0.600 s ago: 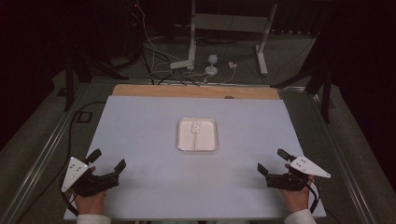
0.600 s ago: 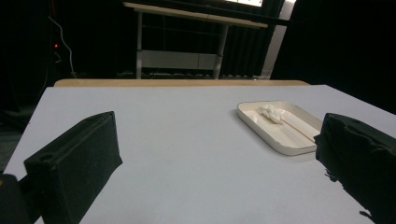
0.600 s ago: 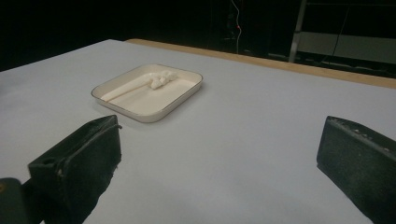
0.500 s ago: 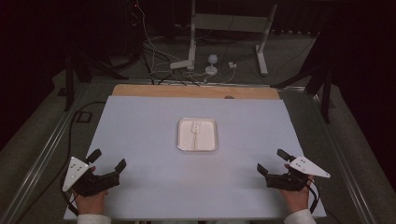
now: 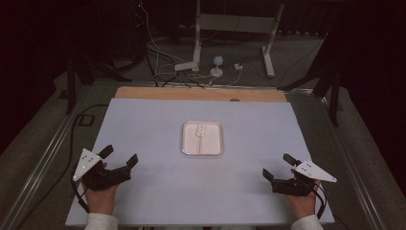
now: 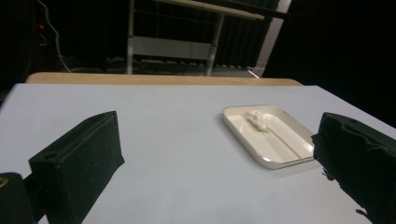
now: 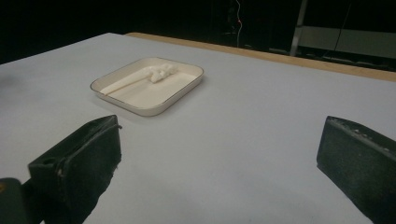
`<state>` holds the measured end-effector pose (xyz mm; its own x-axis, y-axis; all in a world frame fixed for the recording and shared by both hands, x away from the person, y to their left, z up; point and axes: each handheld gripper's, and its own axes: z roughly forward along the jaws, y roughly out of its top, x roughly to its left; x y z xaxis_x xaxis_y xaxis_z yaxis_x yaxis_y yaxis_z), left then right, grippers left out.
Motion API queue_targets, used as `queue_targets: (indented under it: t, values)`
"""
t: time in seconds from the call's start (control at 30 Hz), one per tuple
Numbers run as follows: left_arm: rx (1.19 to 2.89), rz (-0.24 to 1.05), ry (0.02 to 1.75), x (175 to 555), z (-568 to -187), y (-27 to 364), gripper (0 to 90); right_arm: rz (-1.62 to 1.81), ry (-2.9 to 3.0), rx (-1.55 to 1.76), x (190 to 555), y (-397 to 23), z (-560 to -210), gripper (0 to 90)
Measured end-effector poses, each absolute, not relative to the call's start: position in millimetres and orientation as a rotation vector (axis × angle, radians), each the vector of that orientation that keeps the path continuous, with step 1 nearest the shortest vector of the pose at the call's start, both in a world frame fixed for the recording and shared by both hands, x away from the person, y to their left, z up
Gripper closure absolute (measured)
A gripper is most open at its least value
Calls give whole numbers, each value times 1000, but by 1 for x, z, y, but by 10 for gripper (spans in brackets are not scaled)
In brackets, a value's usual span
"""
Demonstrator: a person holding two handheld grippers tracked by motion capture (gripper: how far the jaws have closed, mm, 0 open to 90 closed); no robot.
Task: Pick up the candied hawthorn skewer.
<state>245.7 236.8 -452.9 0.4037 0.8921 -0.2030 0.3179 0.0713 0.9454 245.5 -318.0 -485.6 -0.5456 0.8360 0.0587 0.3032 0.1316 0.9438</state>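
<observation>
Tray [image 5: 202, 138], cream and square, sits at mid-table, well ahead of my left gripper [image 5: 118, 159] and right gripper [image 5: 277, 166], both with jaws spread wide and empty near the front corners. A white lump with a thin stick [image 7: 140, 77] lies inside it; what it is I cannot make out. Bare pale tabletop [image 5: 143, 124] surrounds the tray on every side, with a wooden strip [image 5: 191, 93] along the far edge.

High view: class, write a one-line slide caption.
Two open grippers, left and right, rest near the table's front edge; a white tray sits centred.
</observation>
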Motion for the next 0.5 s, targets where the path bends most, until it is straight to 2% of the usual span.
queue_targets:
  t: [0.23, 0.5]
  values:
    - [1529, 537, 1123, 271, -446, 210, 19, 1411, 1934, 1094, 247, -317, -487, 0]
    - [1551, 514, 1106, 294, -440, 184, 19, 1410, 1934, 1093, 246, -317, -487, 0]
